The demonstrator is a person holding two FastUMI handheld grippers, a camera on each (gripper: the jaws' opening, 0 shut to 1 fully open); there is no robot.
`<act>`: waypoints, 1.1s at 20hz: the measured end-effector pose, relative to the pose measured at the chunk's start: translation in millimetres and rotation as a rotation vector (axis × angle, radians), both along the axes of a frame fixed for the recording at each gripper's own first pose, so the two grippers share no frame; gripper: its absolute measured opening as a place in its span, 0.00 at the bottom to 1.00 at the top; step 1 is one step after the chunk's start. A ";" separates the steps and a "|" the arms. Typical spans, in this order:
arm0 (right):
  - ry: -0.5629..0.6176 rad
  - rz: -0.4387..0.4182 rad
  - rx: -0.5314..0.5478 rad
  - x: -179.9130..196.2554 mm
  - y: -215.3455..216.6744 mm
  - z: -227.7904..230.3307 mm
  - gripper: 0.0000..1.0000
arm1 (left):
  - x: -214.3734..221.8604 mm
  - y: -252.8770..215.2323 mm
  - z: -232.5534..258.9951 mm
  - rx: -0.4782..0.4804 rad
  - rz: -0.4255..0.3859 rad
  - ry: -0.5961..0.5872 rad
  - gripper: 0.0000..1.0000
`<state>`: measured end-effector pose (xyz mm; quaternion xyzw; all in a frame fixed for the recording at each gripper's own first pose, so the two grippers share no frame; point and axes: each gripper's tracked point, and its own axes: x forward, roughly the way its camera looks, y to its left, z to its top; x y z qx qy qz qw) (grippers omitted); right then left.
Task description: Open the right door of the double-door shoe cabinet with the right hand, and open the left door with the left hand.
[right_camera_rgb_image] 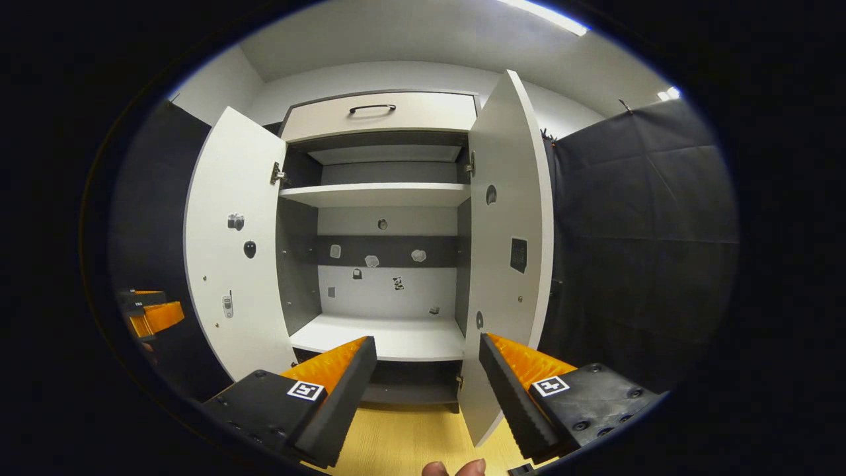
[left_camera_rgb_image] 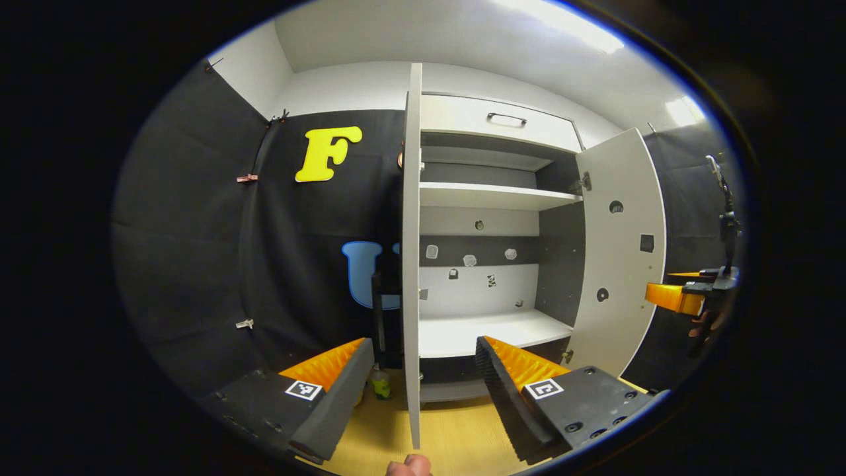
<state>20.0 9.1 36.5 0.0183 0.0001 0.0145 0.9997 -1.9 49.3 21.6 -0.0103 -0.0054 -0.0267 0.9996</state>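
The shoe cabinet (right_camera_rgb_image: 386, 264) is standing on a pale wooden floor (right_camera_rgb_image: 410, 439), straight ahead of both sets of tongs. Its two doors are hanging open, showing an upper shelf (right_camera_rgb_image: 377, 194) and a lower shelf (right_camera_rgb_image: 390, 338), both white and lying bare. Small stickers (right_camera_rgb_image: 372, 260) are dotting the back panel between the shelves. In the left gripper view a small green bottle (left_camera_rgb_image: 380, 383) is sitting on the floor (left_camera_rgb_image: 449, 436), just beyond the left finger and left of the edge-on left door (left_camera_rgb_image: 412, 251); whether it is touching the cabinet's foot cannot be told.
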 end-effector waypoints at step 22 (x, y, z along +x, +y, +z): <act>-0.018 0.008 0.008 0.3 6.6 4.1 0.98 | 10.1 0.4 1.3 -0.006 0.027 -0.004 0.95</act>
